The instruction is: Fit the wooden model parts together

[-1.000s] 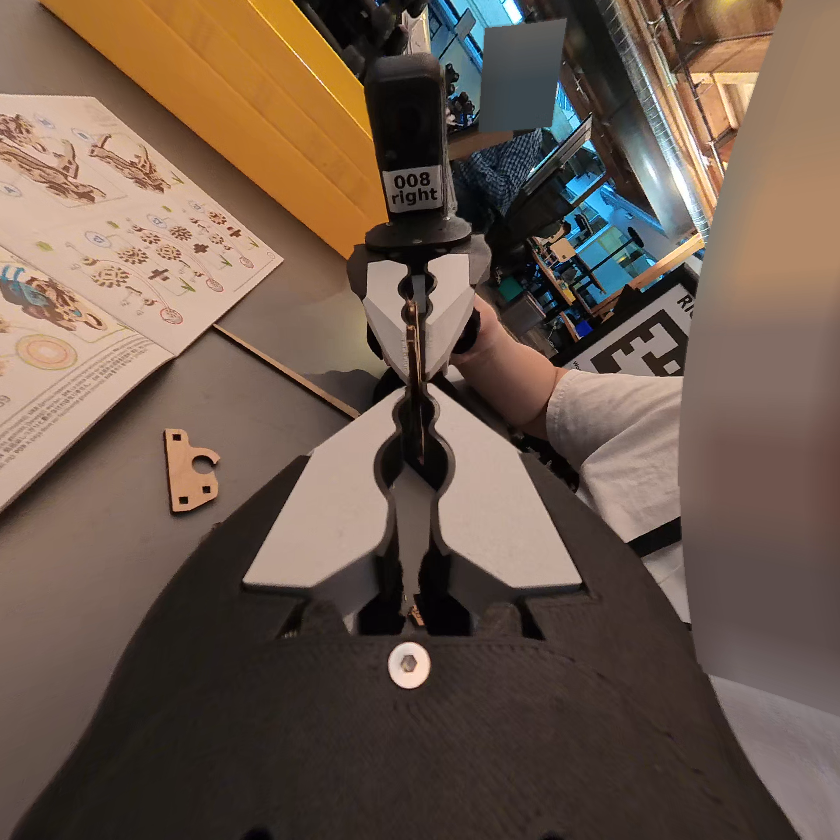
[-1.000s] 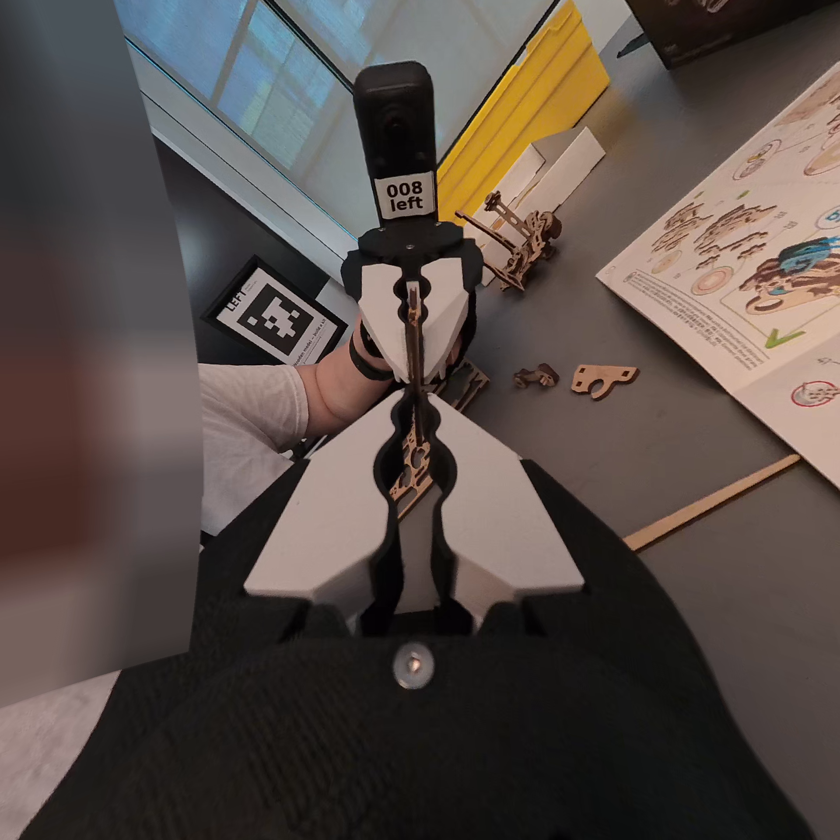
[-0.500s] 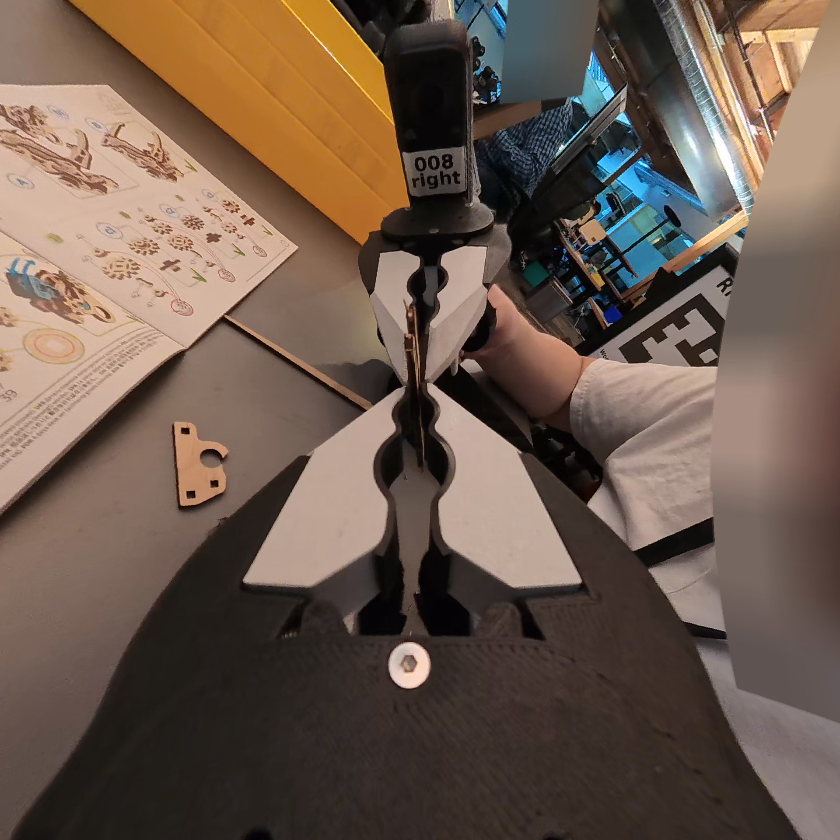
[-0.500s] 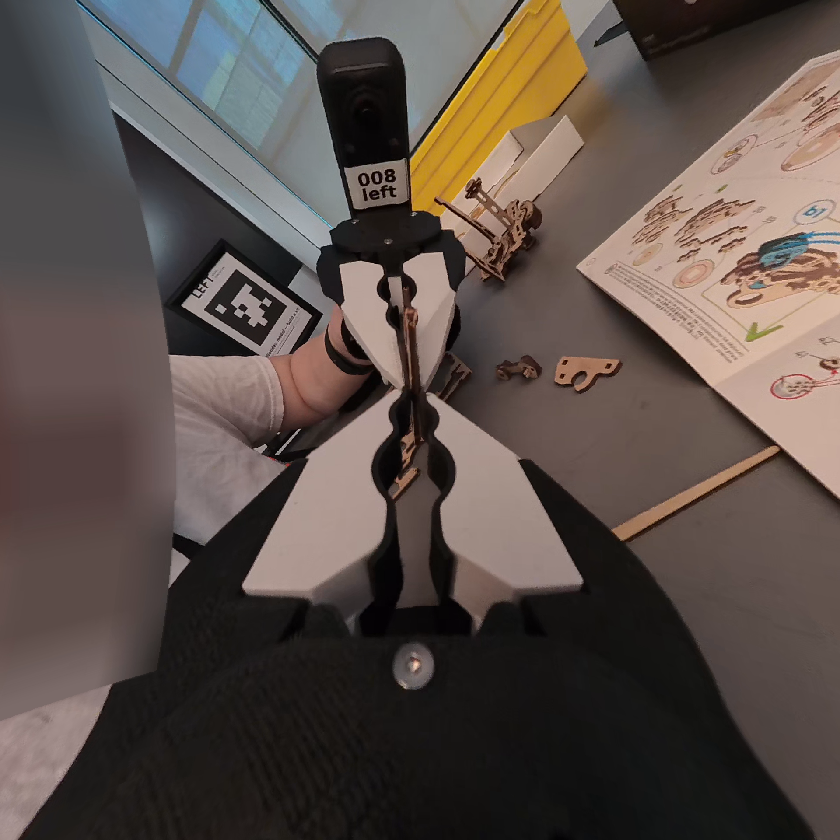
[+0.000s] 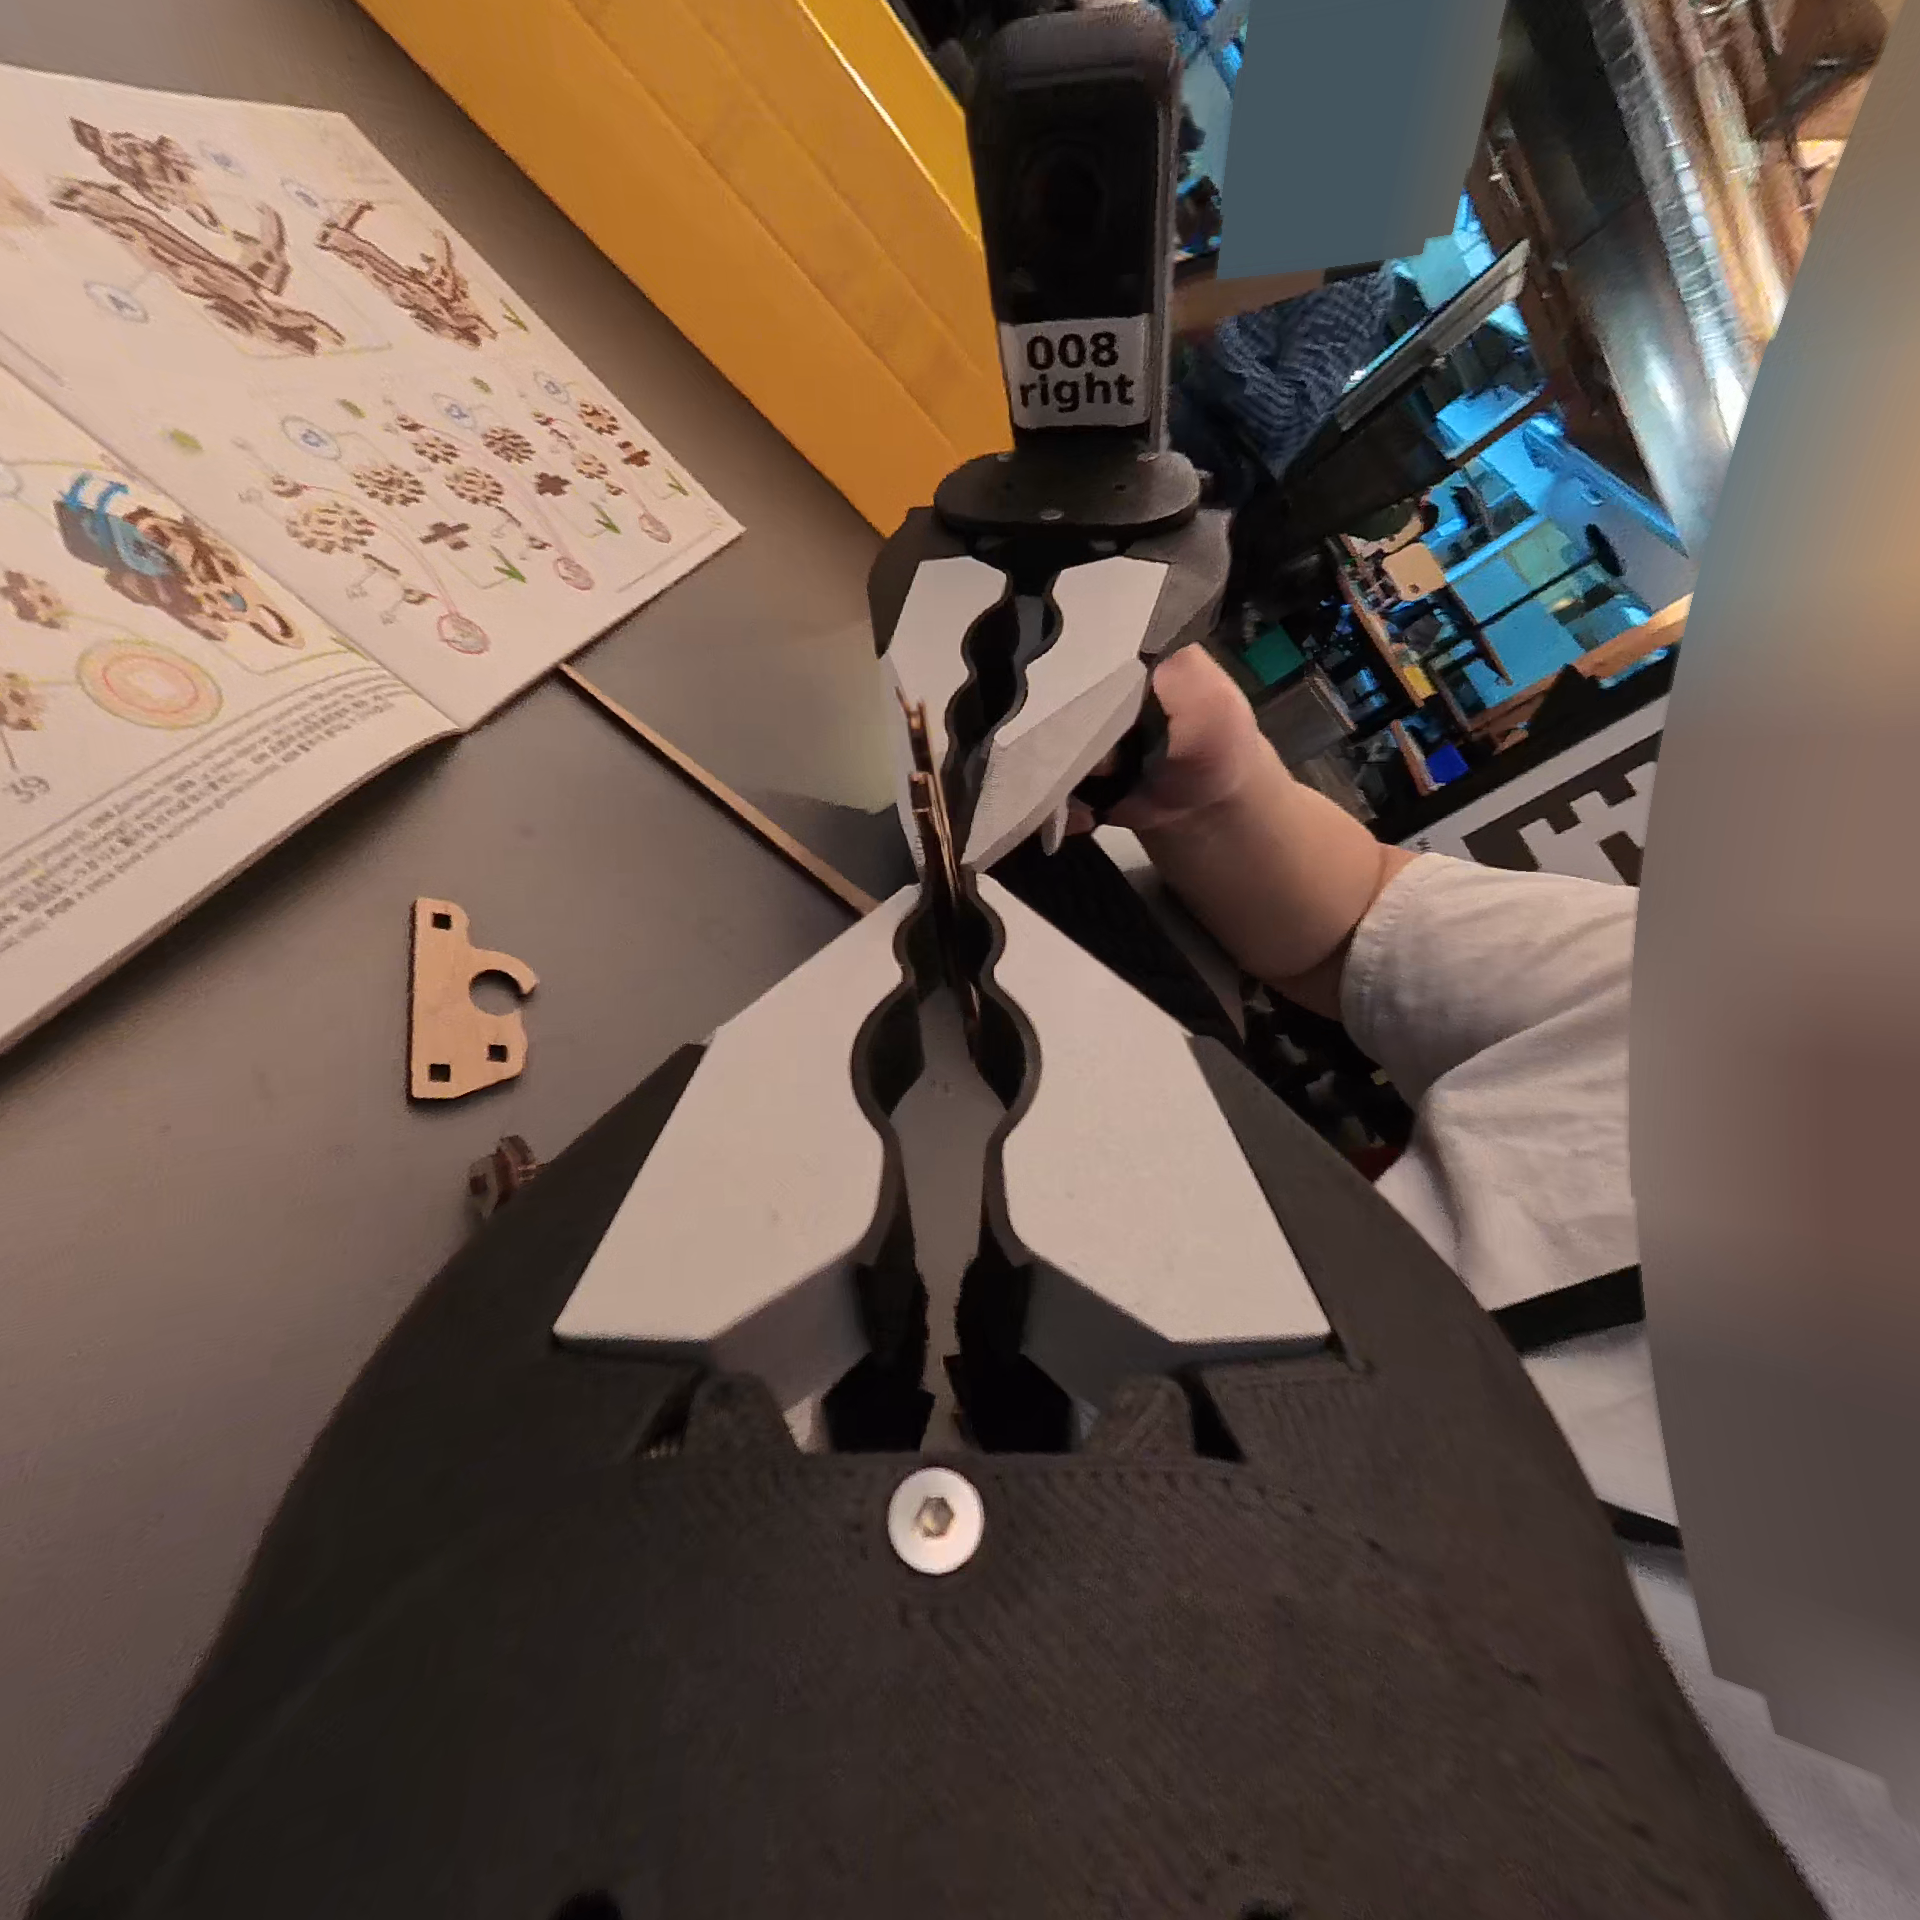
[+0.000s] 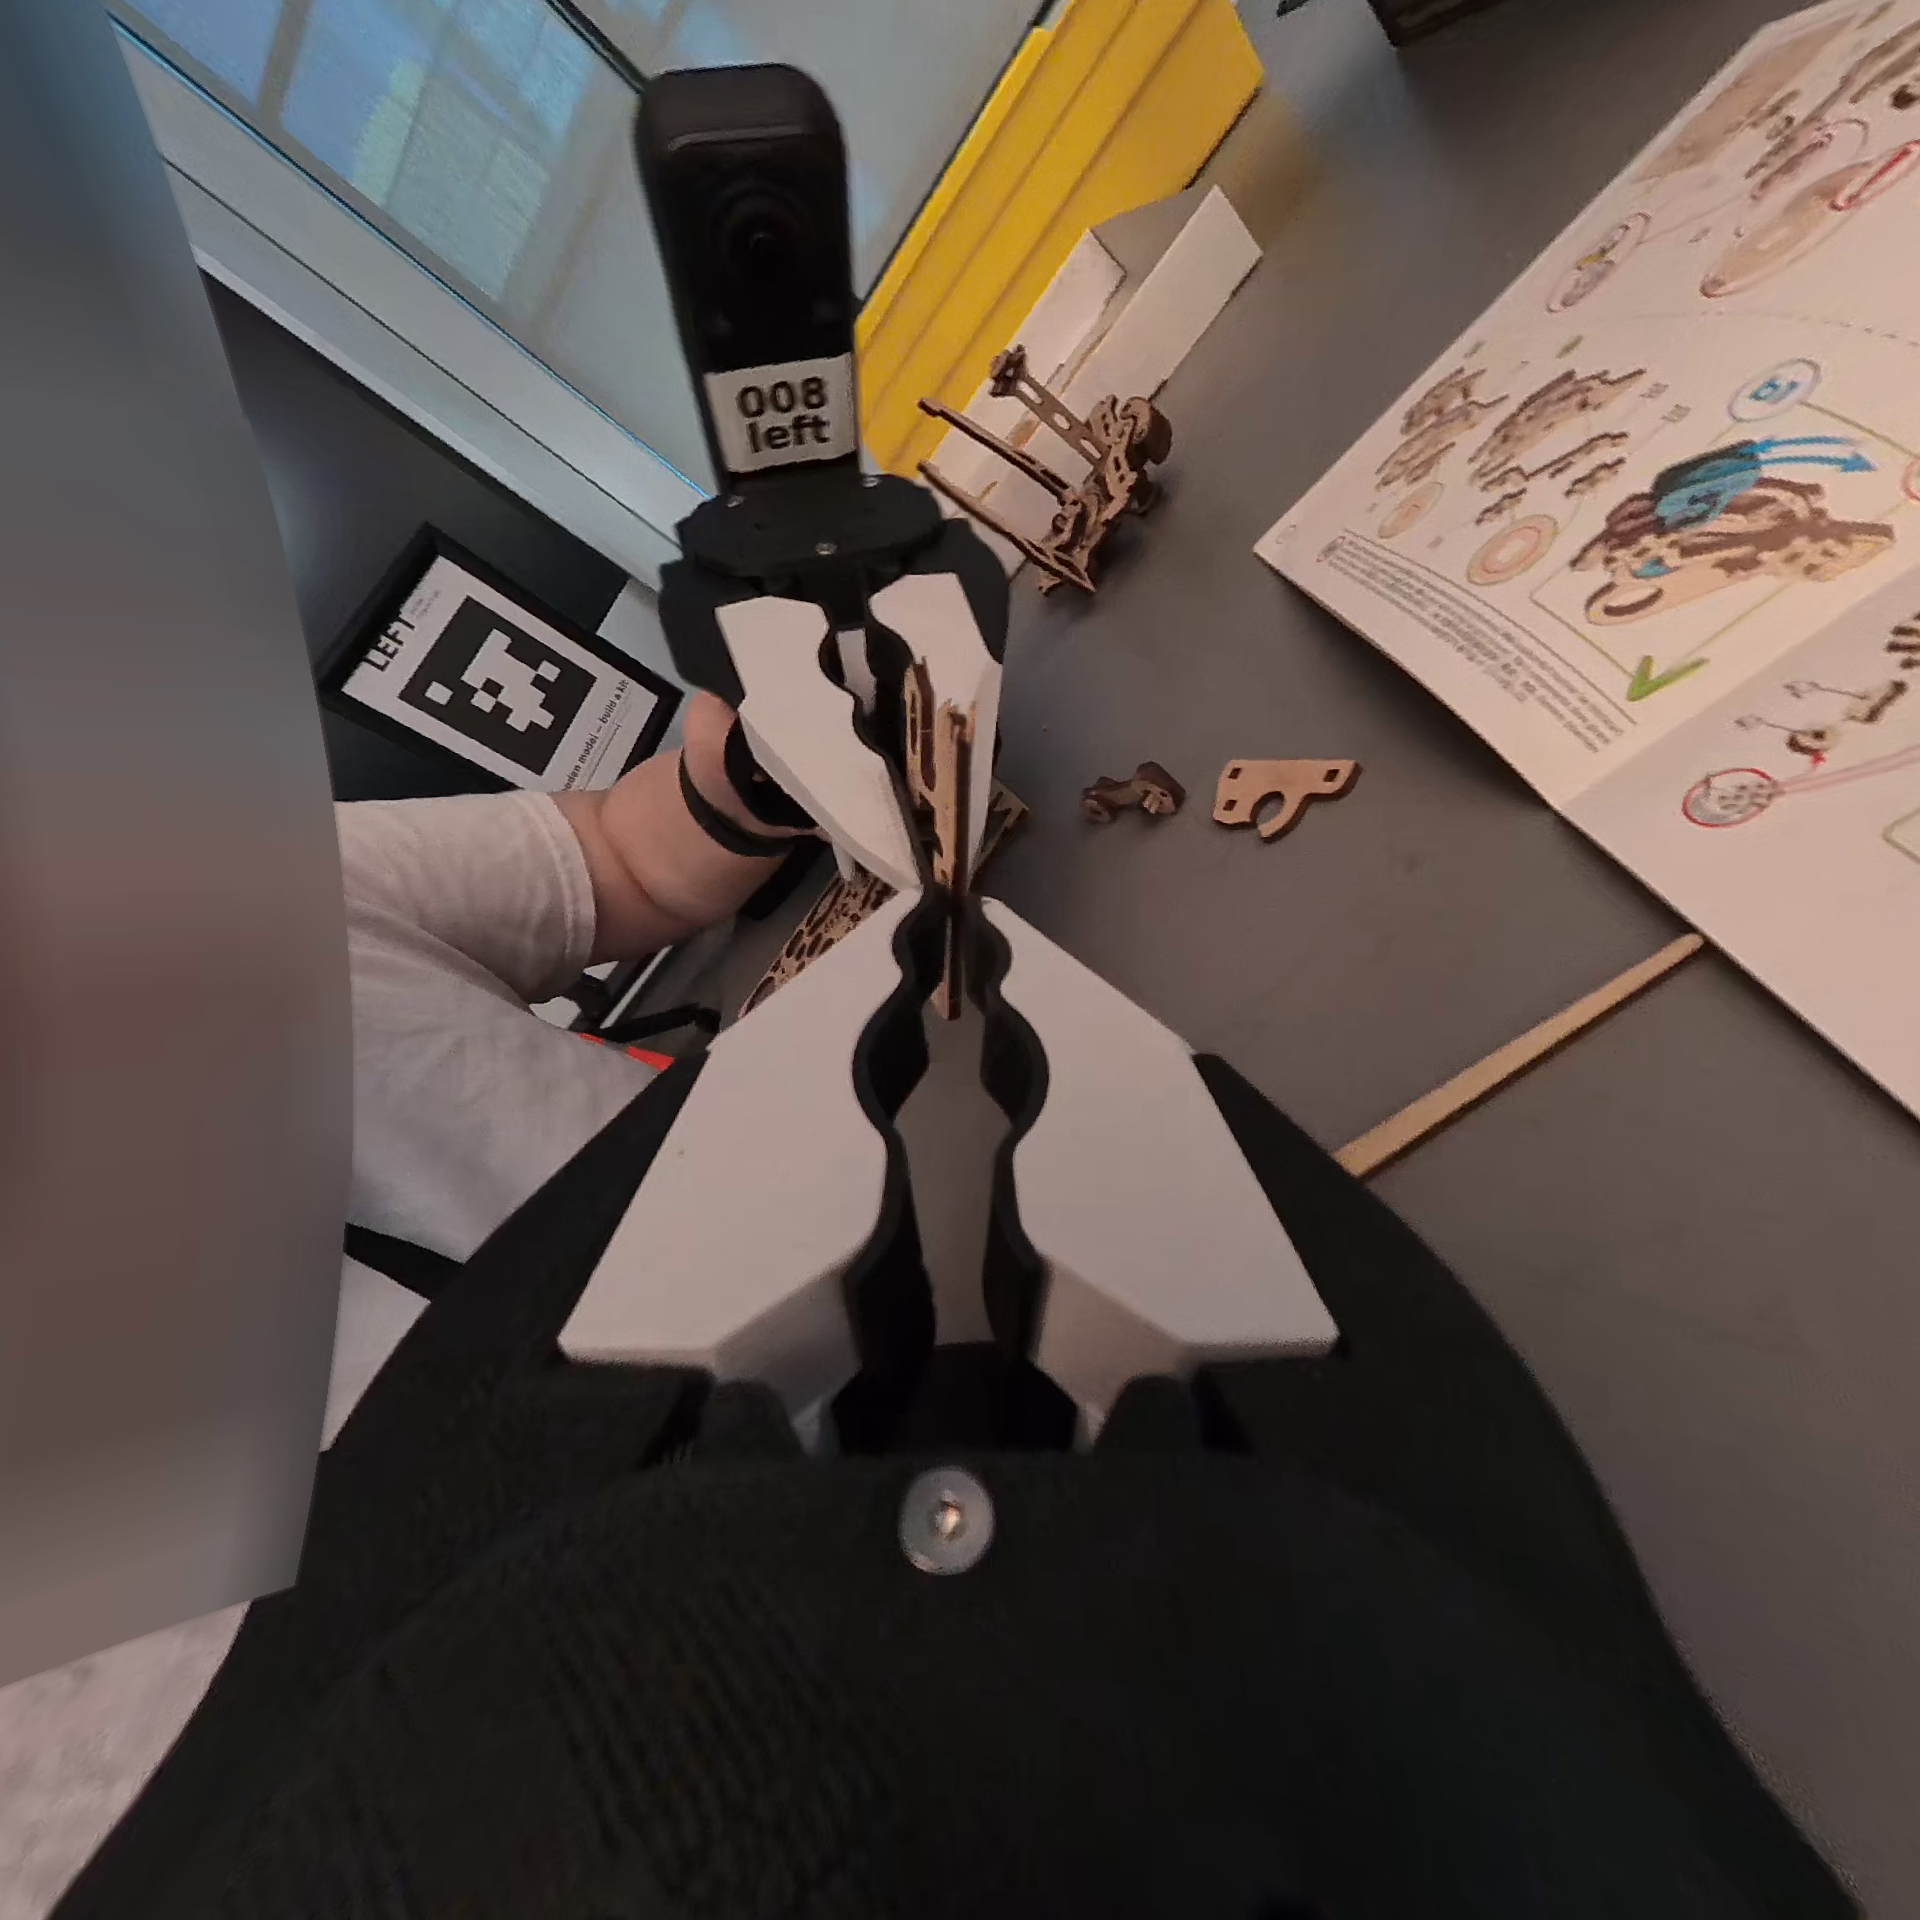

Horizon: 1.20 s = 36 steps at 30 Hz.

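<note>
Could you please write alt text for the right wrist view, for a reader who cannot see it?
The right hand-held gripper and the left hand-held gripper, tip to tip above a grey table, pinch thin laser-cut wooden model parts. Beyond lie a flat notched wooden plate, a small dark wooden piece, an illustrated instruction booklet and a partly built wooden model.

Lettered labels (image 5: 1075, 371) on cameras (image 6: 743, 208), marker card (image 6: 499, 691)

You work at a grey table (image 5: 187, 1226) edged by a yellow panel (image 5: 727, 208); a window (image 6: 416, 135) brightens one side, blue-lit workbenches (image 5: 1507, 592) beyond.
</note>
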Each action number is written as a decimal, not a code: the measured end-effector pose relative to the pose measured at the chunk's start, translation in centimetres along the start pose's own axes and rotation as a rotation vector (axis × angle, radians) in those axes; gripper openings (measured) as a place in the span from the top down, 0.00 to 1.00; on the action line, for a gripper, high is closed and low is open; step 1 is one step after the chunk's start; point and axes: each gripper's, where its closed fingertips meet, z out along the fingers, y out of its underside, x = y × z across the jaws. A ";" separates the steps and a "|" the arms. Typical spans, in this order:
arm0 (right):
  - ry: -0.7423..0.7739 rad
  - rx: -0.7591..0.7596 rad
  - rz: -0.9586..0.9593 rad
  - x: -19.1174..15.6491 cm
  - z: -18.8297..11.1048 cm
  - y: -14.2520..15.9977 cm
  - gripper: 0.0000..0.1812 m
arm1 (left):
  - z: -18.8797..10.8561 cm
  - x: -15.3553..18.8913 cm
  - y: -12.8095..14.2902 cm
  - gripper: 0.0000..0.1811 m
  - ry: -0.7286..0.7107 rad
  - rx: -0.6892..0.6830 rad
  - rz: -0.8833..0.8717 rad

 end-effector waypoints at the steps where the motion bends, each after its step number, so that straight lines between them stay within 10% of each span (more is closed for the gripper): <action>1: 0.017 0.000 0.000 0.3 0.0 0.1 1.00 | 0.1 -0.2 0.1 1.00 -0.029 0.002 0.017; 36: 0.047 -0.011 -0.047 0.5 0.5 0.1 1.00 | -0.2 -0.8 0.5 1.00 -0.013 0.048 -0.054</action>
